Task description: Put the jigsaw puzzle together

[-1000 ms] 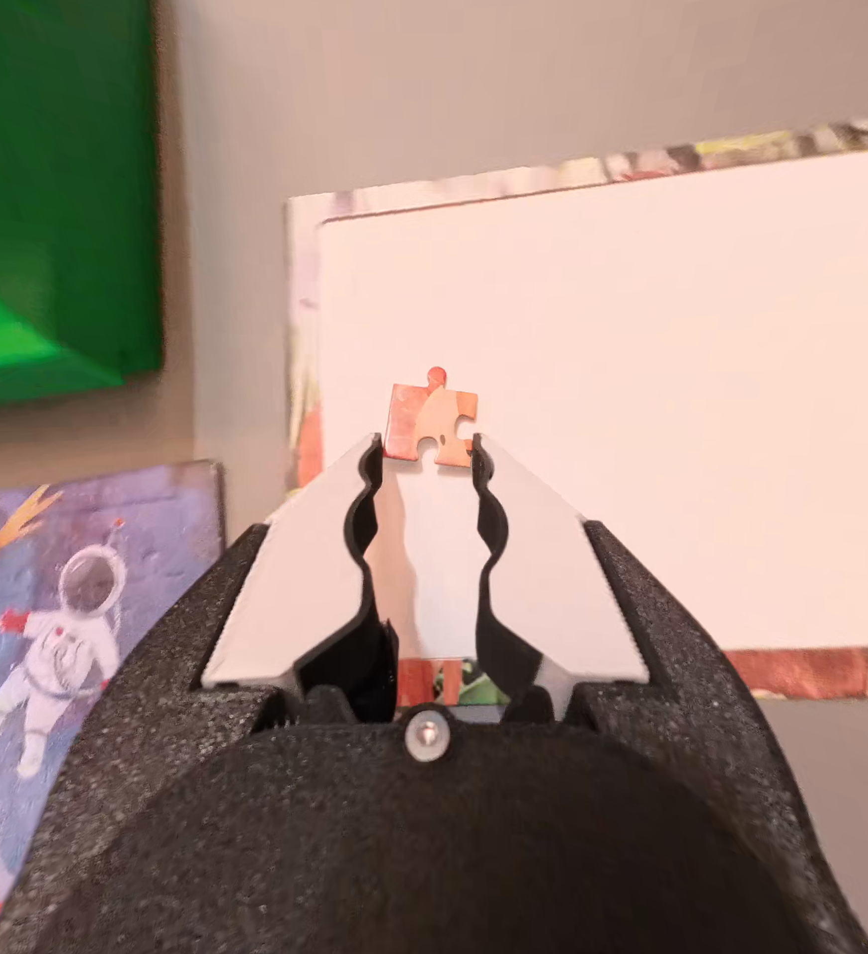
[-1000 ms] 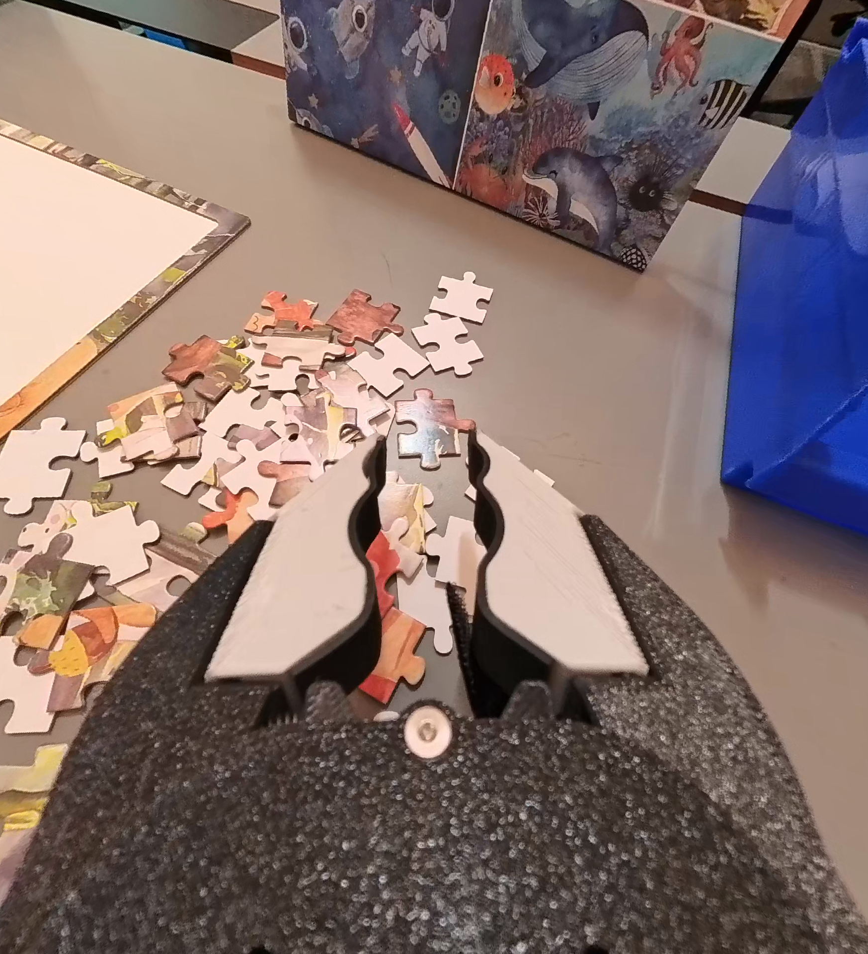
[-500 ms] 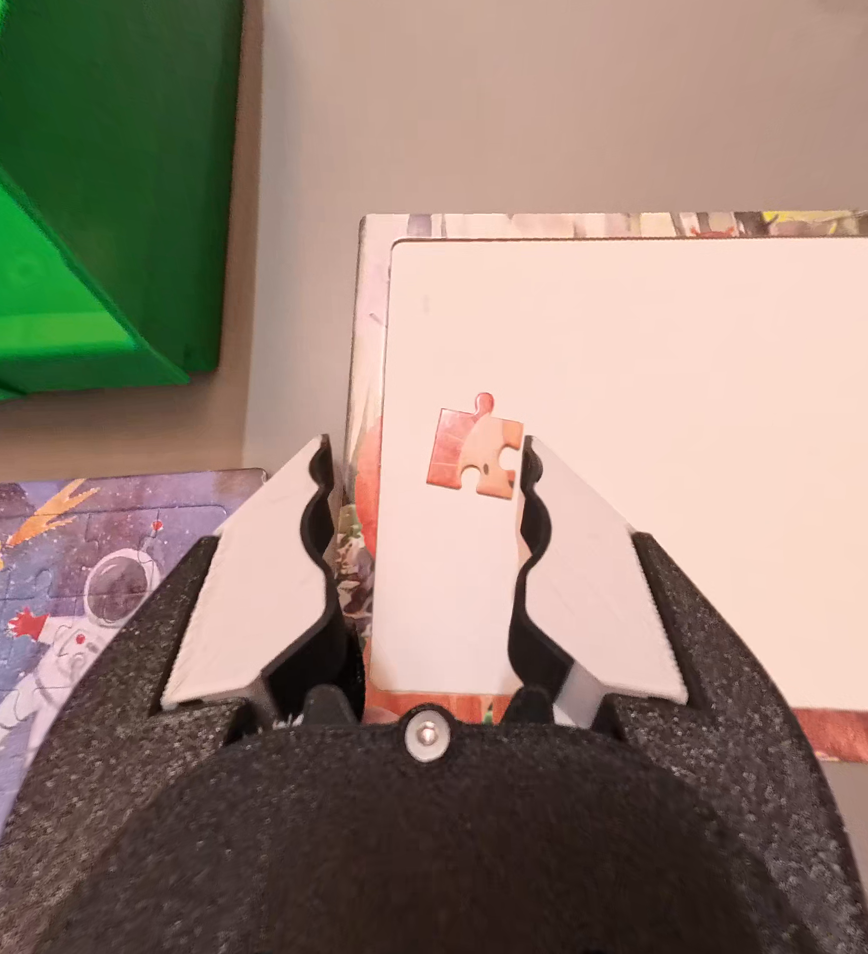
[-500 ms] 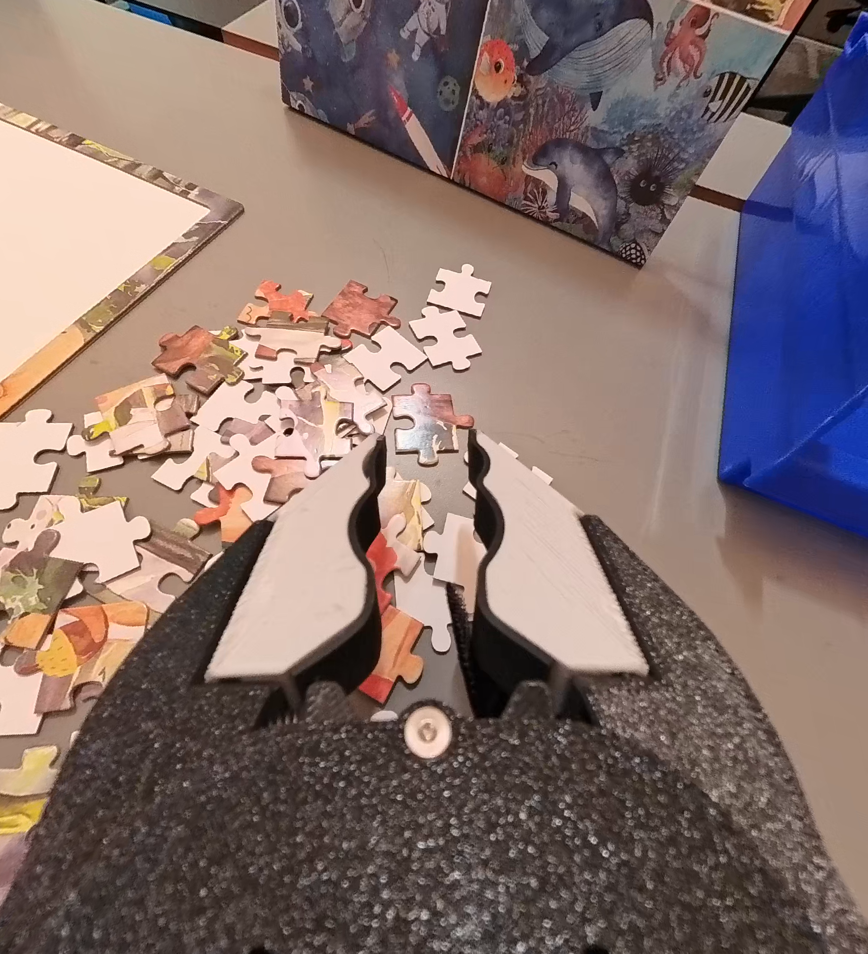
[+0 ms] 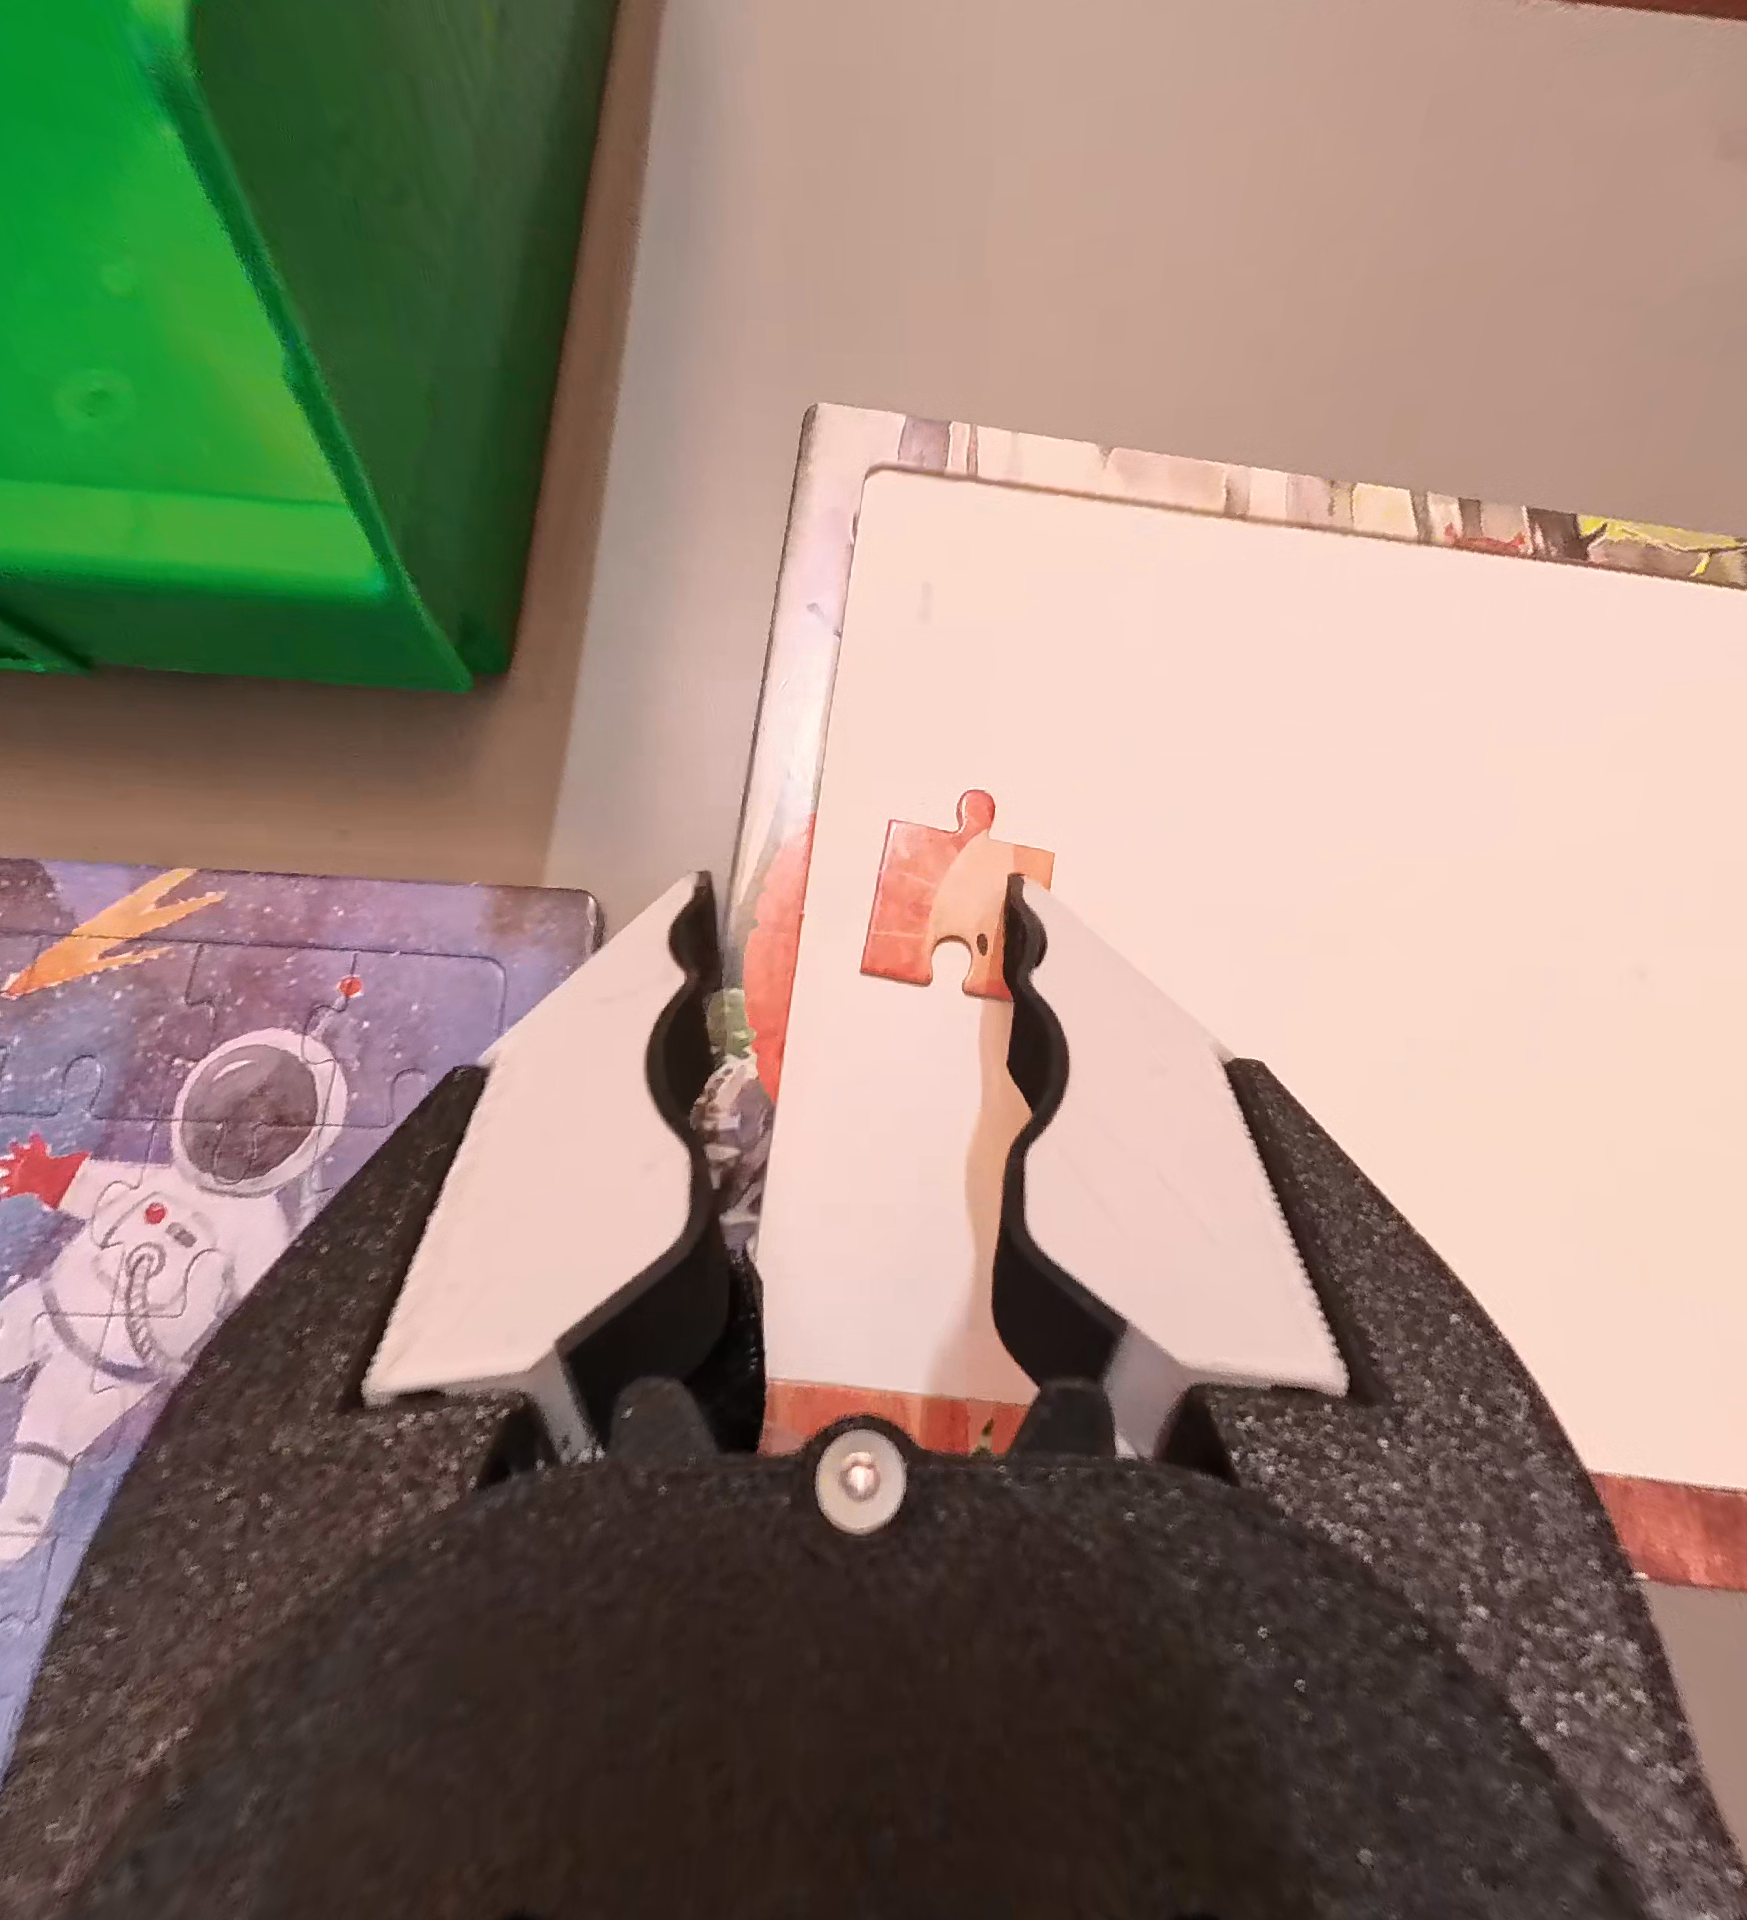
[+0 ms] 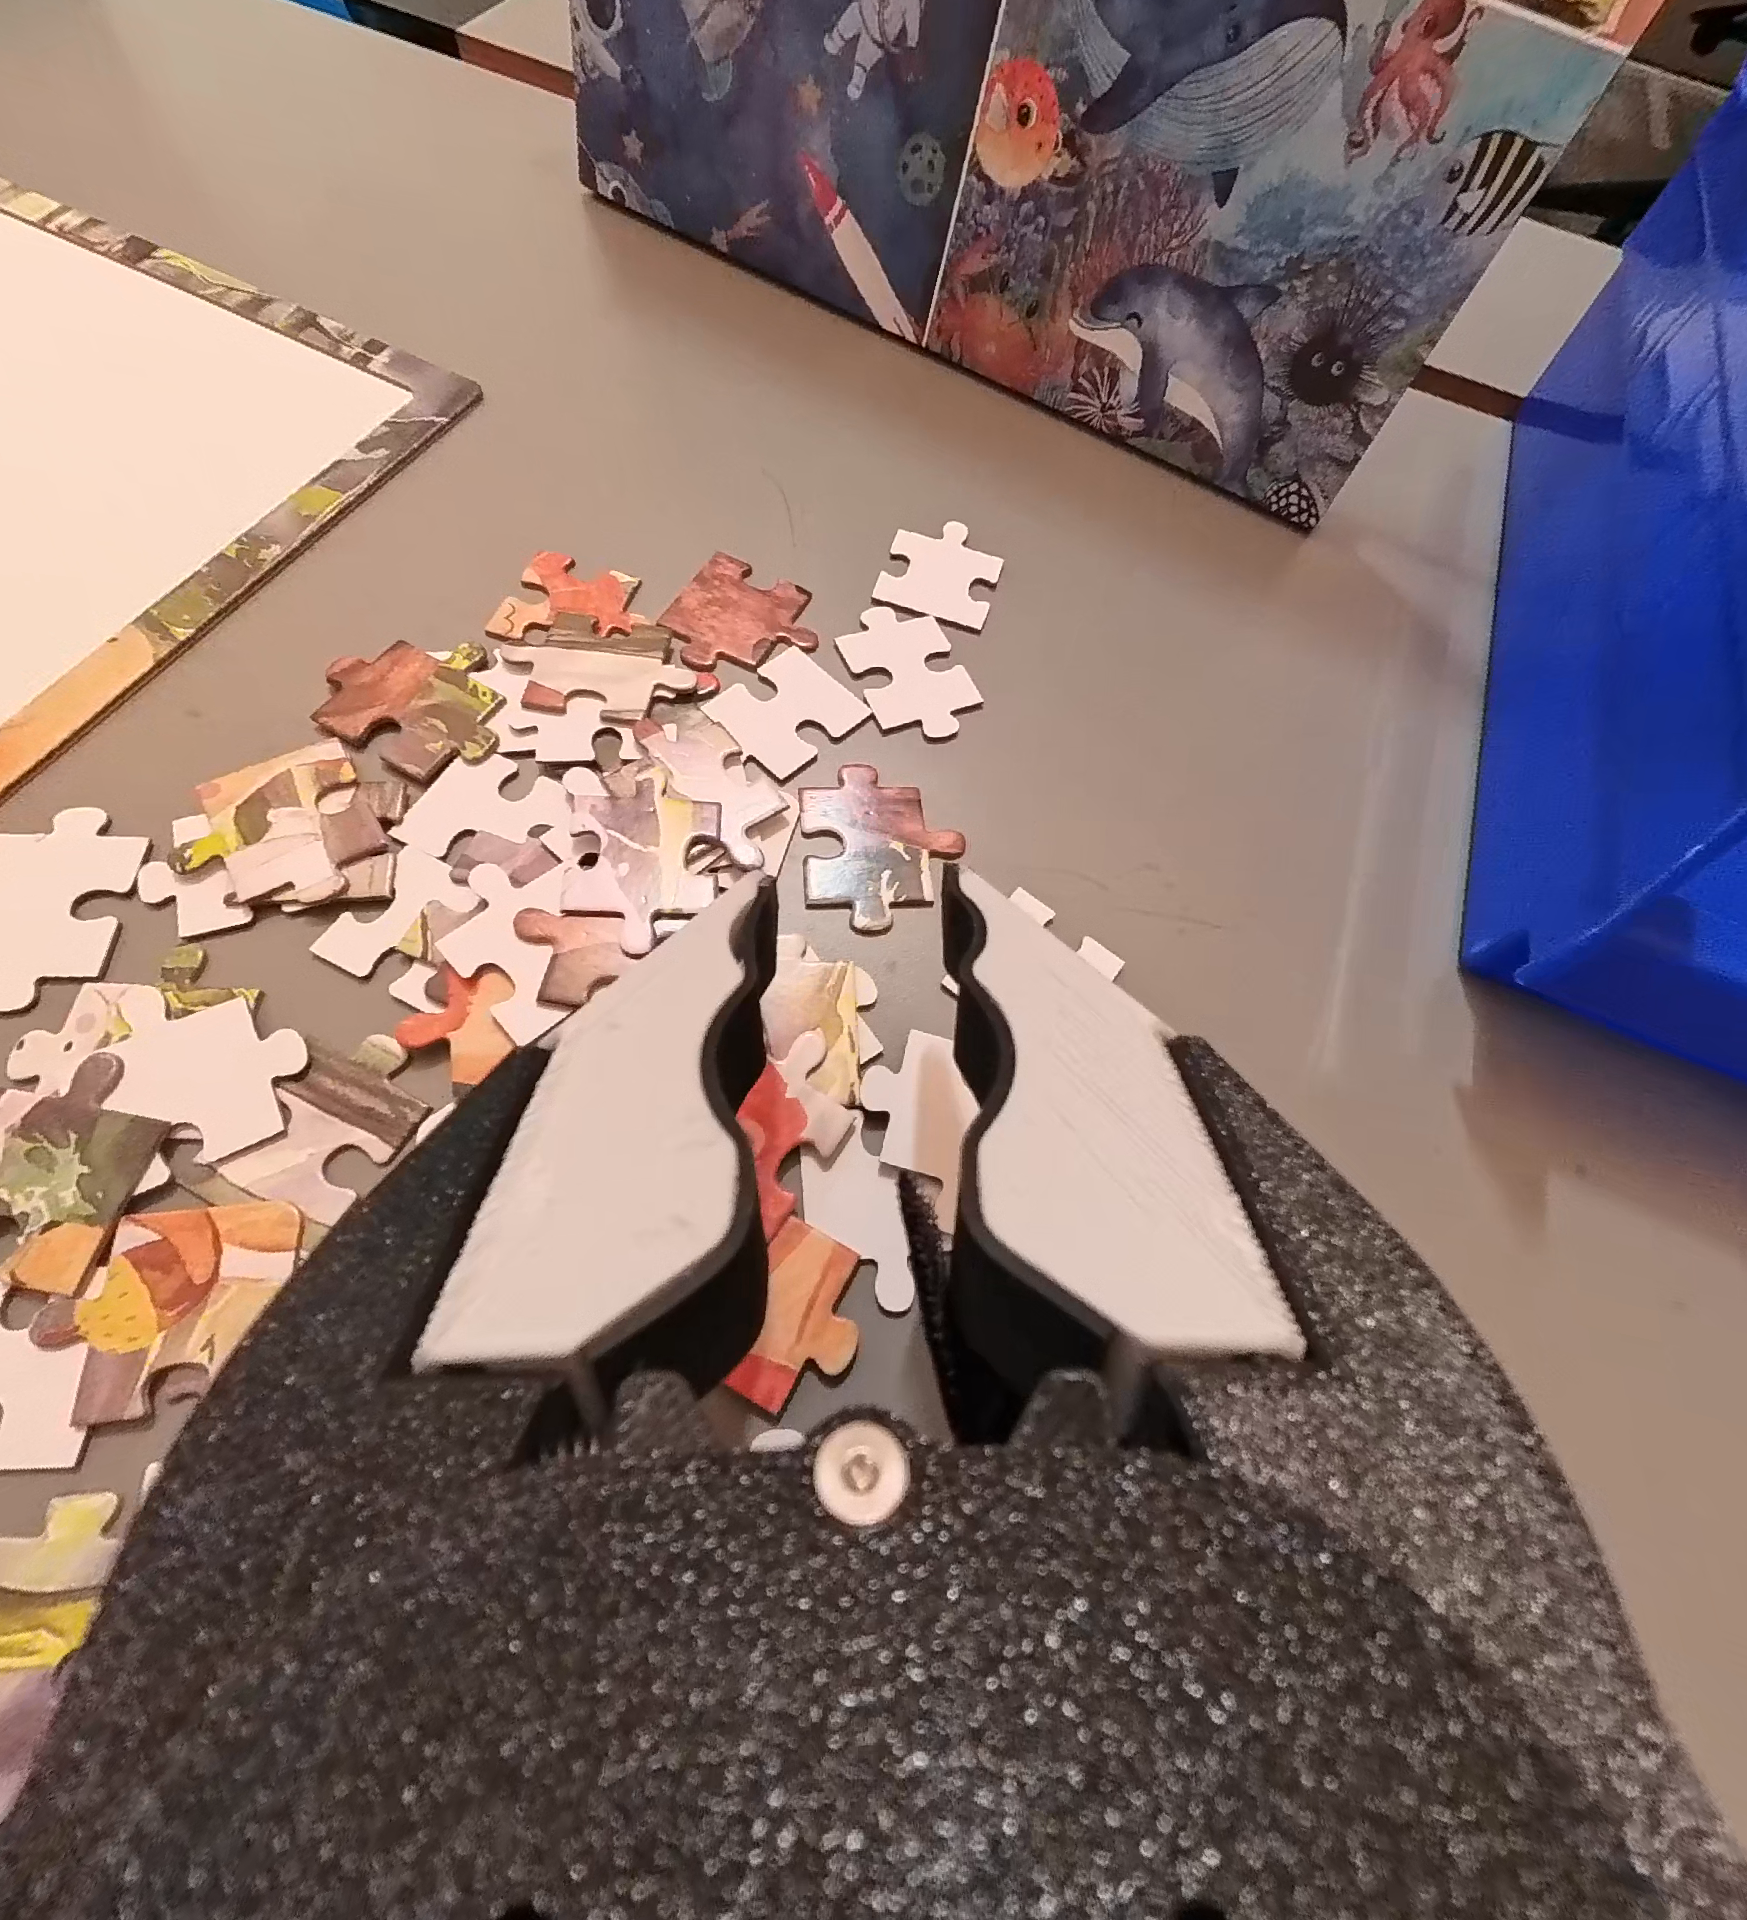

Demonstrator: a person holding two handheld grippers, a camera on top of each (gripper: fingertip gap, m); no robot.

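The puzzle is barely begun: one orange puzzle piece [image 5: 936, 914] lies in the white puzzle tray [image 5: 1368, 935] near its left edge. The left claw [image 5: 858, 904] stands apart, empty. Loose pieces [image 6: 557, 790] heap on the table [image 6: 1212, 727] beneath the slightly parted, empty right claw [image 6: 858, 883].

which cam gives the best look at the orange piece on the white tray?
Left wrist view. The orange piece lies flat on the puzzle tray near its left border, between the open left gripper fingers, the right finger overlapping its edge. The right wrist view shows only the tray's corner, not that piece.
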